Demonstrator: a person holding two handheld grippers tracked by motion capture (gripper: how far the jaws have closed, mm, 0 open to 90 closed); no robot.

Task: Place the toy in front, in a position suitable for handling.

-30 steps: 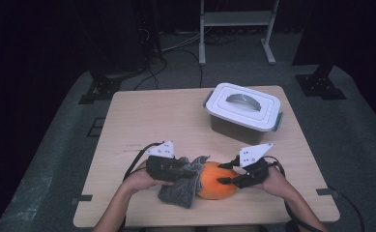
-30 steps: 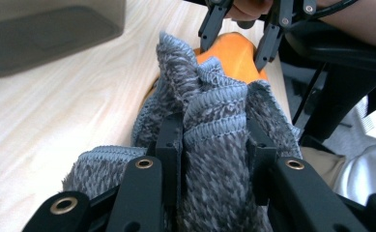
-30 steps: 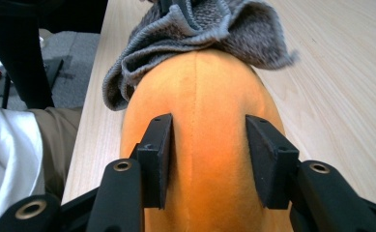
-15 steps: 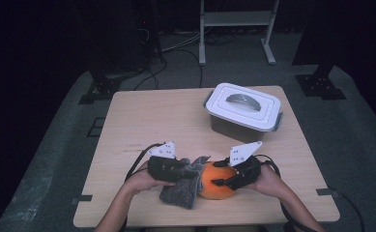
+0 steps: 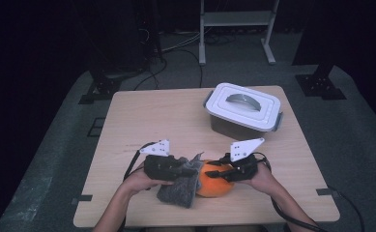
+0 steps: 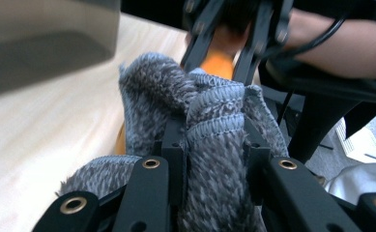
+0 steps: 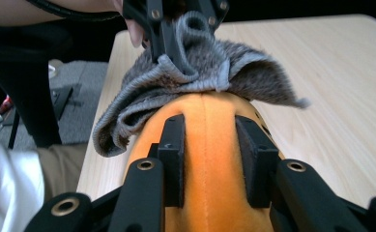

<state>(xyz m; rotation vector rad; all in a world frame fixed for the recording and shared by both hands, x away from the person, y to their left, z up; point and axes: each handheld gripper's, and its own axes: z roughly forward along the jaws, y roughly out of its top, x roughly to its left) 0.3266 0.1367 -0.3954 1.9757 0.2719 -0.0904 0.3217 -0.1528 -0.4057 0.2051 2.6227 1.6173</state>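
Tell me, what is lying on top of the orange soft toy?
A grey cloth drapes over the orange toy's far end, pinched by the left tool. The part of the toy beneath the cloth is hidden.

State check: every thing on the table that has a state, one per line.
White lidded plastic box: lid on, upright, far right of table.
Grey knitted cloth: bunched, draped on the toy, pinched by left gripper.
Orange plush toy: on the table, squeezed by right gripper, jaws just closing.
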